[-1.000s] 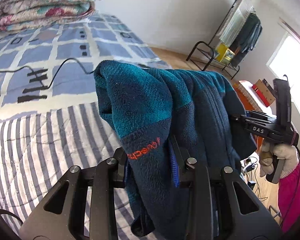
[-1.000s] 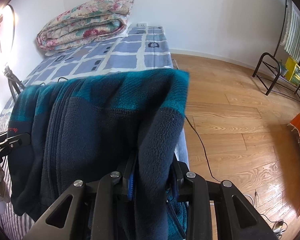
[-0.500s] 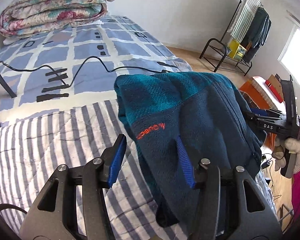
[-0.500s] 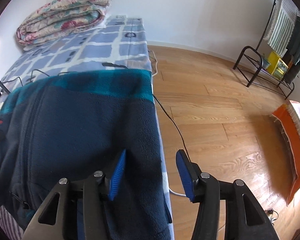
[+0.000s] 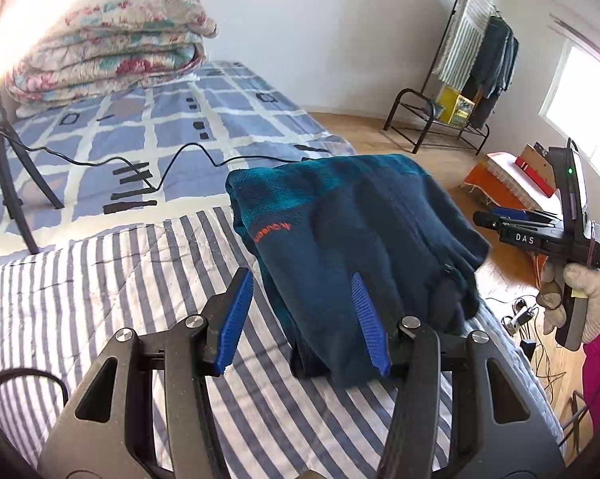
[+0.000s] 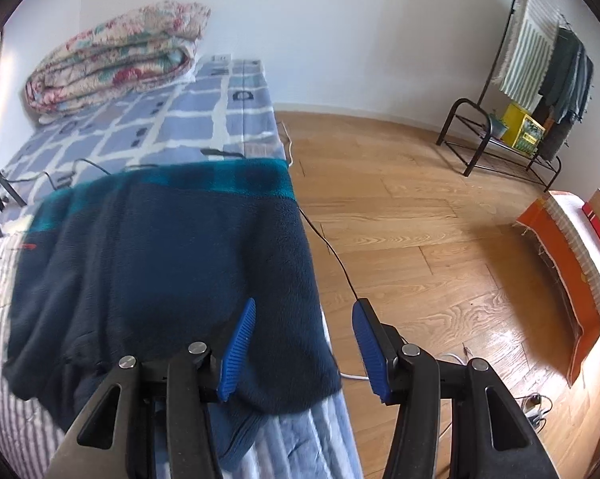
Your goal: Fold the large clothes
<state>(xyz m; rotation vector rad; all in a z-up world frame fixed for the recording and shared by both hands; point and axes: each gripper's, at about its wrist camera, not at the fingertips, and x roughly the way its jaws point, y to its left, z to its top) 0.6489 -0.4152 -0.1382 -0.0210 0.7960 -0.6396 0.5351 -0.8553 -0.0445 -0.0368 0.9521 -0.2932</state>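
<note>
A folded navy and teal fleece jacket (image 5: 352, 239) with an orange logo lies on the striped bed cover (image 5: 112, 279) near the bed's right edge. It also shows in the right wrist view (image 6: 160, 263). My left gripper (image 5: 302, 299) is open and empty, just in front of the jacket's near left corner. My right gripper (image 6: 304, 335) is open and empty at the jacket's near right corner, over the bed edge. The right gripper also shows in the left wrist view (image 5: 495, 219), held by a gloved hand to the right of the jacket.
A folded floral quilt (image 5: 108, 60) lies at the far end of the bed. A black cable (image 5: 188, 155) and a tripod leg (image 5: 8, 175) cross the blue checked sheet. Wooden floor (image 6: 420, 219), a clothes rack (image 6: 539, 80) and an orange-edged mat (image 6: 567, 271) lie to the right.
Both grippers opened and let go of the jacket, then drew back. The jacket dropped from hanging in the air to lying folded on the bed.
</note>
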